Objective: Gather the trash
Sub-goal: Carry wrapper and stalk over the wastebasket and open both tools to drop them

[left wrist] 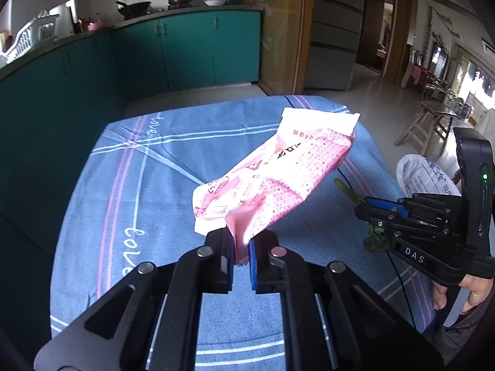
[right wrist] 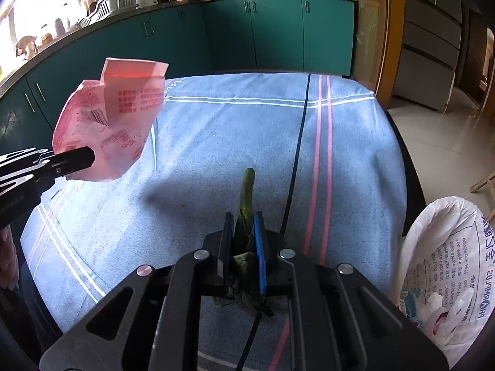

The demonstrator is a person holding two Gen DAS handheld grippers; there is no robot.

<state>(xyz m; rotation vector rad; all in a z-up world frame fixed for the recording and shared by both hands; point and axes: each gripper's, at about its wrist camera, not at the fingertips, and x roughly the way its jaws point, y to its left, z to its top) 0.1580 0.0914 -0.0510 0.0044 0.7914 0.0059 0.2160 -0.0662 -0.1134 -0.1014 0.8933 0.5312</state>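
My left gripper (left wrist: 240, 241) is shut on a crumpled pink wrapper (left wrist: 278, 173) and holds it up above the blue tablecloth (left wrist: 154, 185). The wrapper also shows in the right wrist view (right wrist: 108, 123), held by the left gripper (right wrist: 89, 157). My right gripper (right wrist: 244, 225) is shut on a green vegetable scrap (right wrist: 247, 191) with wilted leaves, low over the cloth. In the left wrist view the right gripper (left wrist: 362, 208) sits at the right with the scrap (left wrist: 348, 190) sticking out. A white trash bag (right wrist: 445, 266) stands open off the table's right edge.
The table (right wrist: 355, 142) is covered by a blue checked cloth with pink and white stripes. Teal kitchen cabinets (right wrist: 278, 31) run behind it, with pots and a dish rack on the counter. Tiled floor and wooden chairs (left wrist: 427, 123) lie to the right.
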